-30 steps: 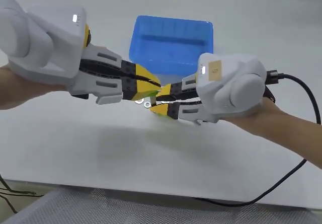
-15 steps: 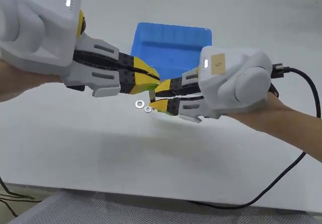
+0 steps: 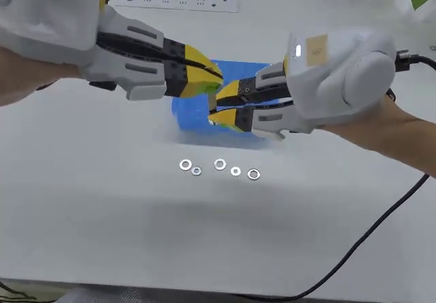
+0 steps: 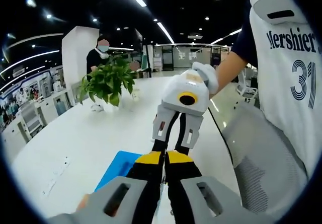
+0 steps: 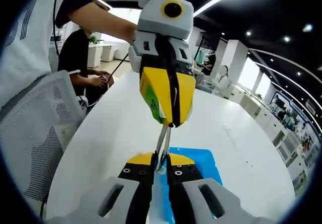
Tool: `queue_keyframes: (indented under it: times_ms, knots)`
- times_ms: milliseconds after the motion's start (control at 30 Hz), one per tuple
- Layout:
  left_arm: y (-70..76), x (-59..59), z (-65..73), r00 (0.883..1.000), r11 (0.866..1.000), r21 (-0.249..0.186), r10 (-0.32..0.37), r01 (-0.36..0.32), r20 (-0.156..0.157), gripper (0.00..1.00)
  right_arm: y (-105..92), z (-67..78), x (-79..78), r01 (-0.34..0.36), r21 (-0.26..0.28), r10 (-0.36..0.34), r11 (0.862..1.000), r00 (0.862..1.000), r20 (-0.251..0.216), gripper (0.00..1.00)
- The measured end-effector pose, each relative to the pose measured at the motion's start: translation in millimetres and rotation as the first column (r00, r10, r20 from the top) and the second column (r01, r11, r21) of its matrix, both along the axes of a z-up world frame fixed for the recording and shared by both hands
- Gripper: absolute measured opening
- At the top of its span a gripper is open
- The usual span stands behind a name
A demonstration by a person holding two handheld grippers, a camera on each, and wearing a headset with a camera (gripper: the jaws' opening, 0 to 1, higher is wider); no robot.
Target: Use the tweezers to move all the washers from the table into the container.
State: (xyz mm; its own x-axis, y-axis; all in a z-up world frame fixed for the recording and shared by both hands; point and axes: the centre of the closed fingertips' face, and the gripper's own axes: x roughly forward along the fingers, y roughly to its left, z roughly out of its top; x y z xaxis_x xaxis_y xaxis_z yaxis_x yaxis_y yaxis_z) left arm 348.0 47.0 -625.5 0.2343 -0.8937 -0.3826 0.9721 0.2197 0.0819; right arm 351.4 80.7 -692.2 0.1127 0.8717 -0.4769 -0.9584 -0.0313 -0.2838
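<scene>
Left gripper (image 5: 168, 119): yellow jaws pressed together on the upper end of the tweezers (image 5: 163, 136). The two silver prongs run from those jaws and converge to a point.

Right gripper (image 5: 160, 164): jaws narrowly parted, with the tweezers' tips sitting in the gap. No firm contact between pads and prongs can be confirmed.

In the head view the two grippers meet nose to nose, off the table (image 3: 102, 208). The blue container (image 3: 189, 118) lies directly behind and beneath their tips, its near wall visible below the jaws.

Five washers (image 3: 219, 165) lie flat in a loose row on the table, nearer to the person than the fingertips and the container. They are apart from one another and well clear of the container wall.

Bare white surface surrounds the row on all sides. The table's front edge (image 3: 170, 286) runs well beyond the washers. A black cable (image 3: 381, 218) trails over that edge to the right of the right gripper.
</scene>
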Motion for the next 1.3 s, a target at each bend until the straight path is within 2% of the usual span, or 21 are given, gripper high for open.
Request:
queue_keyframes:
  times_ms: [133, 333, 433, 500, 667, 800, 1000, 1200, 1300]
  knots:
    - [-1.6, 14.3, 4.1, 1.0, 0.999, 0.021, -0.024, 0.023, 0.02, 0.05, -1.4, 5.4, 16.6, 0.008, -0.004, -0.008, 1.0, 1.0, 0.028, 0.1]
    - [-0.9, 42.5, 4.3, 0.999, 0.999, 0.023, -0.032, 0.032, 0.029, 0.05, -2.1, 6.2, 45.4, 0.021, 0.0, -0.021, 1.0, 0.999, 0.024, 0.1]
    - [0.3, 55.2, -3.3, 0.999, 0.999, 0.02, -0.034, 0.033, 0.02, 0.05, -1.4, -5.3, 63.5, 0.019, -0.01, -0.019, 1.0, 1.0, 0.012, 0.1]
    - [1.0, 60.2, -10.0, 0.999, 0.999, 0.021, -0.034, 0.034, 0.014, 0.05, -0.6, -11.9, 69.6, 0.017, -0.014, -0.017, 1.0, 1.0, -0.001, 0.1]
    - [3.6, 76.4, -36.7, 0.999, 0.999, 0.029, -0.023, 0.024, -0.024, 0.05, 4.5, -41.4, 87.8, 0.011, -0.035, -0.012, 0.999, 0.999, -0.05, 0.1]
    - [2.7, 83.0, -54.8, 0.999, 0.999, 0.049, -0.022, 0.024, -0.039, 0.05, 7.4, -58.9, 93.0, 0.013, -0.054, -0.017, 0.998, 0.997, -0.075, 0.1]
    - [0.6, 86.3, -72.8, 0.998, 0.999, 0.047, -0.02, 0.023, -0.064, 0.05, 6.2, -76.5, 93.8, 0.009, -0.07, -0.016, 0.998, 0.994, -0.109, 0.1]
    - [-0.8, 87.0, -81.1, 0.997, 0.999, 0.046, -0.016, 0.019, -0.079, 0.05, 5.3, -89.4, 93.9, 0.001, -0.084, -0.011, 0.996, 0.993, -0.12, 0.1]
    - [-1.3, 89.8, -80.9, 0.997, 0.999, 0.035, -0.008, 0.011, -0.082, 0.05, 4.9, -89.5, 94.8, 0.008, -0.074, -0.017, 0.997, 0.992, -0.122, 0.1]
